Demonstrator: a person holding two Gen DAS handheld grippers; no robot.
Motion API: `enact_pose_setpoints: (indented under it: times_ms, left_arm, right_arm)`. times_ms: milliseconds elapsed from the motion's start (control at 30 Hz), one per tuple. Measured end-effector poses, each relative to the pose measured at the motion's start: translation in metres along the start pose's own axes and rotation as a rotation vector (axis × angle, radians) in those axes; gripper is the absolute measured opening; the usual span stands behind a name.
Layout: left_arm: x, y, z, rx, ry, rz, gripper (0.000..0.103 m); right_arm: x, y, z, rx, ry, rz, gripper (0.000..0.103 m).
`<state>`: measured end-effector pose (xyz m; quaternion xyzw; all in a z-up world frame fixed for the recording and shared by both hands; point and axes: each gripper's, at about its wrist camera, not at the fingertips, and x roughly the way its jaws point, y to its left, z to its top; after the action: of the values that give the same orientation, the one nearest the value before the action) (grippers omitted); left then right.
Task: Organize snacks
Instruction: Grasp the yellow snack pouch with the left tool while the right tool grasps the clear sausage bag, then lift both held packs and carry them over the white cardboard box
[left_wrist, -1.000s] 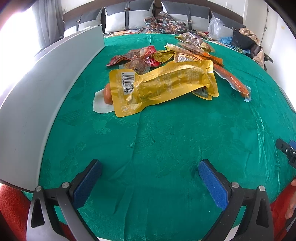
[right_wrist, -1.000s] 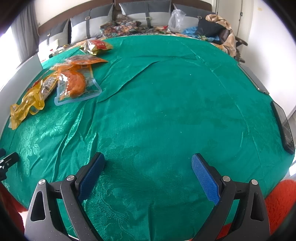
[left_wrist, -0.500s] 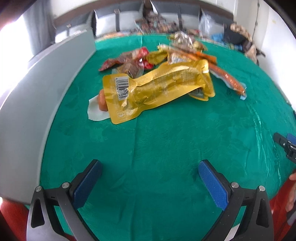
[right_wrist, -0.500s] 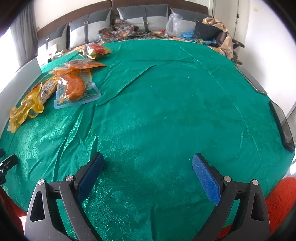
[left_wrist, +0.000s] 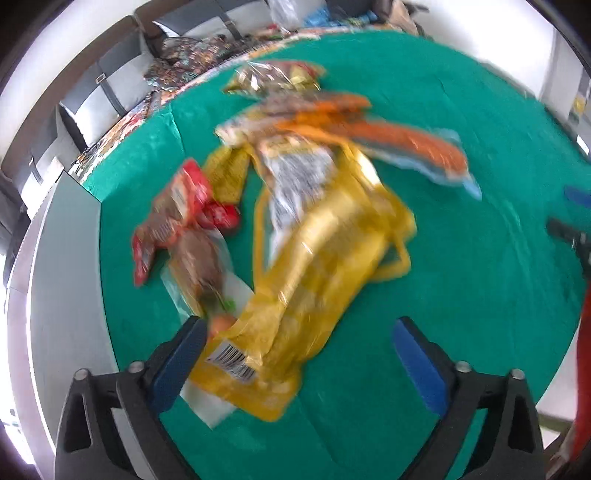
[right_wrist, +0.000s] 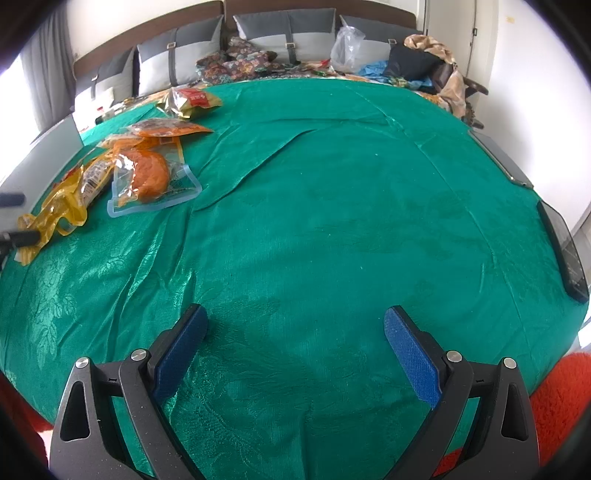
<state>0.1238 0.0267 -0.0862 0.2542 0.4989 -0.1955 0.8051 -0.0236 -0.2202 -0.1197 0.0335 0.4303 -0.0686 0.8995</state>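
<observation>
Rolling in over the snack pile, left gripper (left_wrist: 295, 343) is closing its wide jaws around the yellow packet (left_wrist: 314, 280) lying on green cloth (left_wrist: 461, 277), risking snagging the sausage pack (left_wrist: 207, 402) beneath; right gripper (right_wrist: 295, 332) is hovering released

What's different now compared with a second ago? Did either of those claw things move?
The left gripper has swung in over the snack pile and rolled, so the big yellow packet now lies between its fingers. Its jaws are closing, but nothing is gripped yet. The right gripper stayed put, open over the bare green cloth, and the snacks themselves have not shifted.
</observation>
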Motion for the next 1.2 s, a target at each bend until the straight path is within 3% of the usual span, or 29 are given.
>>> enact_pose_setpoints:
  times_ms: [33,67,100,133,233,333,433,500,533,600,700,833,933,1000,1033,1067,1100,1167,1200]
  left_arm:
    - [-0.002,-0.004,-0.005,0.001,0.013,-0.030,0.079]
    - [-0.003,-0.007,-0.011,-0.018,0.043,-0.113,0.061]
    - [-0.004,-0.009,-0.018,-0.053,0.071,-0.207,0.062]
    - [-0.006,-0.010,-0.023,-0.079,0.075,-0.241,0.062]
    - [-0.013,-0.011,-0.032,-0.139,0.062,-0.216,0.064]
    - [-0.012,-0.008,-0.025,-0.235,0.038,-0.183,0.086]
    - [-0.007,-0.011,-0.019,-0.249,0.027,-0.114,0.087]
    - [-0.003,-0.015,-0.017,-0.244,0.023,-0.056,0.072]
    - [-0.005,-0.014,-0.017,-0.266,-0.009,-0.085,0.046]
    - [-0.007,-0.011,-0.026,-0.348,-0.035,-0.105,0.045]
    - [-0.016,-0.006,-0.046,-0.431,-0.075,-0.134,0.045]
    - [-0.040,0.000,-0.073,-0.521,-0.124,-0.150,0.045]
    - [-0.058,0.005,-0.082,-0.568,-0.168,-0.162,0.044]
    - [-0.071,0.012,-0.089,-0.595,-0.206,-0.173,0.044]
    - [-0.074,0.015,-0.091,-0.601,-0.217,-0.176,0.044]
    - [-0.081,0.017,-0.095,-0.614,-0.237,-0.183,0.044]
    - [-0.082,0.020,-0.093,-0.623,-0.247,-0.188,0.044]
    - [-0.091,0.027,-0.099,-0.655,-0.272,-0.212,0.043]
    - [-0.092,0.030,-0.099,-0.668,-0.281,-0.222,0.043]
  right_arm:
    - [0.000,0.000,0.000,-0.002,0.001,0.001,0.098]
    - [-0.001,0.000,0.000,-0.004,0.001,0.004,0.098]
    - [-0.001,0.000,0.000,-0.005,0.002,0.005,0.098]
    - [-0.001,0.000,0.000,-0.004,0.001,0.004,0.098]
    - [0.000,0.001,0.001,0.003,0.001,-0.002,0.098]
    - [0.001,0.002,0.003,0.007,-0.001,-0.006,0.098]
    - [0.001,0.002,0.004,0.002,-0.001,-0.004,0.098]
    - [0.001,0.002,0.005,-0.011,0.024,0.011,0.098]
    - [0.000,0.002,0.009,-0.020,0.049,0.030,0.097]
    - [-0.007,0.005,0.022,-0.019,0.029,0.100,0.097]
    - [-0.008,0.036,0.073,-0.146,0.005,0.194,0.097]
    - [0.033,0.093,0.139,-0.279,0.167,0.304,0.096]
    - [0.077,0.130,0.159,-0.343,0.291,0.286,0.096]
    - [0.102,0.143,0.158,-0.378,0.373,0.228,0.093]
    - [0.108,0.145,0.154,-0.382,0.407,0.214,0.084]
    - [0.104,0.144,0.154,-0.390,0.385,0.192,0.077]
    - [0.101,0.141,0.153,-0.379,0.397,0.190,0.075]
    - [0.093,0.128,0.150,-0.325,0.418,0.221,0.055]
    - [0.086,0.116,0.148,-0.275,0.422,0.251,0.054]
